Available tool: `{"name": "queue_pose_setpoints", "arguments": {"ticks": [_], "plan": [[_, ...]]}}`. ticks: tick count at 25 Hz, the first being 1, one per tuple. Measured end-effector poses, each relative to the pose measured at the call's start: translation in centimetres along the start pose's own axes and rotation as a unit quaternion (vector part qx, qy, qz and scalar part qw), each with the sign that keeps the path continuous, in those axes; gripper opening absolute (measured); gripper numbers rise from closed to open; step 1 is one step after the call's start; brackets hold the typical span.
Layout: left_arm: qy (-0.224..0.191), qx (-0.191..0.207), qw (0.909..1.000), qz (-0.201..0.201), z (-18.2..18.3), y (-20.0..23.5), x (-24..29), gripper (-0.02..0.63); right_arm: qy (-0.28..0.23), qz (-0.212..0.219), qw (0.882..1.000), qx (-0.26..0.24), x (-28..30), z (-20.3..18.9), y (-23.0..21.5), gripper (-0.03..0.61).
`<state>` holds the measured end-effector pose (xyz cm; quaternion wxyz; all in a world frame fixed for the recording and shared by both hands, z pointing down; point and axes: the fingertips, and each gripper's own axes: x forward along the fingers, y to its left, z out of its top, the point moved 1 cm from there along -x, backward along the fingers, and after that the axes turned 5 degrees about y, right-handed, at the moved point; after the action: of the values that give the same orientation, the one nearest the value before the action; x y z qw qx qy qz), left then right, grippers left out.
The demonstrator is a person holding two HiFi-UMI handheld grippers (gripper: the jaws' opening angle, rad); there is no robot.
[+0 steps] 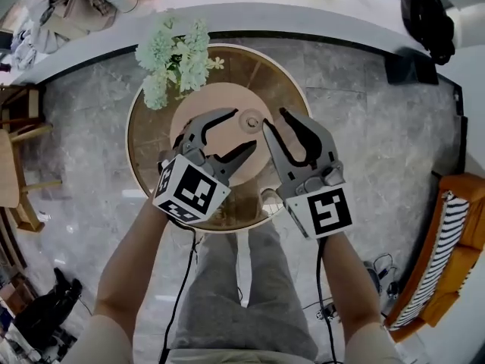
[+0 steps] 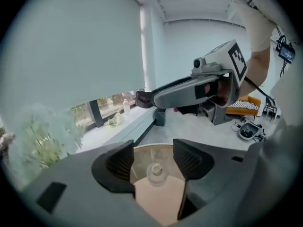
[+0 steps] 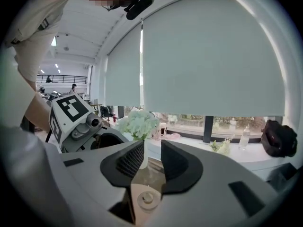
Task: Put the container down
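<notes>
A small clear container (image 1: 250,120) with a round lid stands upright on a pink round mat (image 1: 204,101) in the middle of a round glass table (image 1: 138,154). My left gripper (image 1: 242,130) hangs just left of the container, jaws apart, nothing between the pads. My right gripper (image 1: 274,118) is just right of it, jaws narrower but apart and empty. In the left gripper view the container (image 2: 155,170) shows low beyond the left gripper (image 2: 154,148). In the right gripper view the container (image 3: 146,198) sits below the right gripper (image 3: 152,150).
A vase of pale green flowers (image 1: 176,55) stands at the table's far left edge, close to the left gripper. A wooden chair (image 1: 15,180) is at the left, an orange sofa with a striped cushion (image 1: 447,256) at the right. A black bag (image 1: 428,17) sits on the window ledge.
</notes>
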<state>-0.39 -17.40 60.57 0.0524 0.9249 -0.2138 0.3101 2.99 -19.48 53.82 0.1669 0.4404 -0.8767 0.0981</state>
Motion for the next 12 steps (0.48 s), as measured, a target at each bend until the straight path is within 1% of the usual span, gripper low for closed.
{"name": "queue_pose_setpoints", "arguments": {"ticks": [1,3,4,6,7,10,12], "plan": [[-0.007,0.001,1.0000,0.004,1.1,0.1,-0.8,0.264,-0.001,-0.004,1.000,-0.005,-0.5,1.1,-0.1,0.107],[-0.022,0.004,0.9997,0.008,3.2,0.1,-2.6,0.252,-0.004,-0.013,1.000,-0.004,-1.7,3.3,-0.3,0.104],[-0.030,0.006,0.9995,0.010,4.3,0.2,-3.5,0.231,-0.008,-0.017,1.000,-0.002,-2.4,4.5,-0.3,0.103],[-0.047,0.007,0.9987,0.020,6.6,0.5,-5.4,0.168,-0.017,-0.025,1.000,-0.004,-3.6,7.1,-0.3,0.092],[-0.055,0.004,0.9981,0.027,7.7,0.6,-6.4,0.155,-0.022,-0.028,0.999,-0.007,-4.3,8.4,-0.2,0.087],[-0.077,-0.011,0.9955,0.054,11.5,1.3,-9.8,0.155,-0.039,-0.034,0.999,-0.015,-6.6,12.5,0.1,0.078],[-0.091,-0.014,0.9935,0.067,14.3,1.6,-12.2,0.155,-0.052,-0.037,0.998,-0.018,-8.2,15.3,0.1,0.072]]}}
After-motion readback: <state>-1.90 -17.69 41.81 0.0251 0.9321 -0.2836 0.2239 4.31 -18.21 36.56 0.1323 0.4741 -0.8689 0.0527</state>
